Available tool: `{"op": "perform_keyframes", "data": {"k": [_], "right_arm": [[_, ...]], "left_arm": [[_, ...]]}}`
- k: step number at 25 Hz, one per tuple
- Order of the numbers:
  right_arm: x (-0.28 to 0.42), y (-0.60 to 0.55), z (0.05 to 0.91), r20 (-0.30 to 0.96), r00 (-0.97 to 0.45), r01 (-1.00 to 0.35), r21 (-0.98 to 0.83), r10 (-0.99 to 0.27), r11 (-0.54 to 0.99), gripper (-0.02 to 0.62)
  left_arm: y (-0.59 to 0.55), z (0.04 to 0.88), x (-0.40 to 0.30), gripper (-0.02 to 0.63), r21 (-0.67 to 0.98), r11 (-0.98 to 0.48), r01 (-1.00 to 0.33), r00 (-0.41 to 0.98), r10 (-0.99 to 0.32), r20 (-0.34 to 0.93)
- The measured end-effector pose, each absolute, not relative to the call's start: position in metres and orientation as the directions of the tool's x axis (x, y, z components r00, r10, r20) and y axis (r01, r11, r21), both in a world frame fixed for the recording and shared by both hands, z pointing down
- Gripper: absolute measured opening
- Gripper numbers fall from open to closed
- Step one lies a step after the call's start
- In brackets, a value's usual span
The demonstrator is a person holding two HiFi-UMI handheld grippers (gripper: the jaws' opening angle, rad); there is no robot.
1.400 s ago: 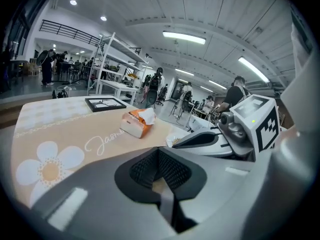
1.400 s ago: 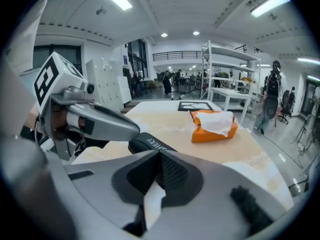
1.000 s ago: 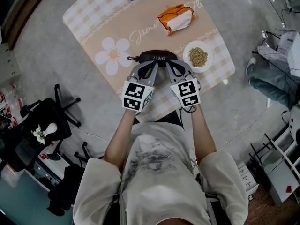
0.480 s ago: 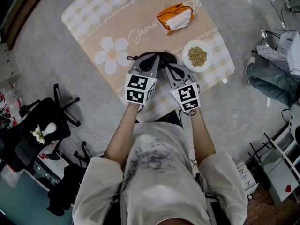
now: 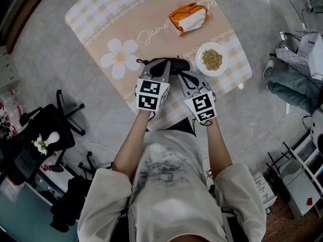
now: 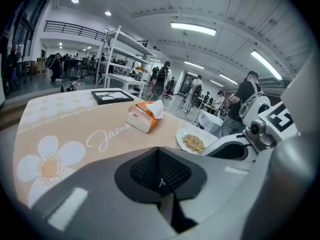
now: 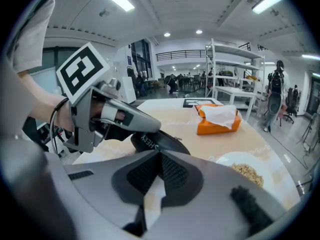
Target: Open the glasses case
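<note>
Though hidden overhead, case lettering (image 7: 150,141) shows in right gripper view.

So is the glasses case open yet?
Seemingly shut: the glasses case shows no gap, but the left gripper hides part.

- "SHERY", in pale capitals, on the black case (image 7: 167,143).
- A script word beginning "Jasm" on the worktop (image 6: 100,119) cloth, beside a printed flower (image 6: 47,166); its end is hidden.

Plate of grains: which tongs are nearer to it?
Right. In the head view, the right tongs sit just below-left of the plate of grains; the left tongs are farther left, over the glasses case.
</note>
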State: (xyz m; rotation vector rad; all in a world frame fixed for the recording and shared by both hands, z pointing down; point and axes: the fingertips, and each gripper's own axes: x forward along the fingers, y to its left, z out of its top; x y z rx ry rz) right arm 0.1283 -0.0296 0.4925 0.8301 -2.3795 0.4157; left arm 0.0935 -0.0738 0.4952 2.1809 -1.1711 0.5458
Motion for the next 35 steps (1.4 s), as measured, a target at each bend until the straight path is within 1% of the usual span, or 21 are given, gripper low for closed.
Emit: {"op": "perform_keyframes", "data": {"k": [3, 6, 12, 14, 22, 29, 35], "right_arm": [[0.14, -0.037, 0.481, 0.594, -0.635, -0.664, -0.092, -0.494, 0.742, 0.015], [0.157, -0.051, 0.481, 0.6, -0.612, -0.688, -0.084, -0.514, 0.721, 0.015], [0.166, -0.063, 0.503, 0.689, -0.544, -0.684, -0.032, -0.48, 0.729, 0.015], [0.166, -0.061, 0.507, 0.7, -0.533, -0.688, -0.032, -0.475, 0.725, 0.014], [0.152, -0.02, 0.511, 0.715, -0.578, -0.656, -0.121, -0.393, 0.745, 0.014], [0.111, 0.021, 0.513, 0.691, -0.651, -0.593, -0.203, -0.316, 0.779, 0.015], [0.084, 0.04, 0.51, 0.671, -0.688, -0.549, -0.232, -0.277, 0.803, 0.015]], "left_arm": [[-0.067, 0.493, 0.094, 0.003, 0.325, -0.439, -0.838, 0.542, -0.599, 0.589], [-0.059, 0.491, 0.093, 0.003, 0.336, -0.444, -0.831, 0.554, -0.597, 0.58], [-0.041, 0.489, 0.093, 0.003, 0.35, -0.438, -0.828, 0.559, -0.594, 0.578], [-0.038, 0.489, 0.092, 0.003, 0.35, -0.438, -0.828, 0.559, -0.595, 0.578], [-0.036, 0.489, 0.076, 0.003, 0.333, -0.43, -0.839, 0.541, -0.598, 0.591], [-0.019, 0.49, 0.057, 0.003, 0.332, -0.419, -0.845, 0.531, -0.591, 0.607], [-0.009, 0.49, 0.04, 0.005, 0.329, -0.416, -0.848, 0.527, -0.596, 0.606]]}}
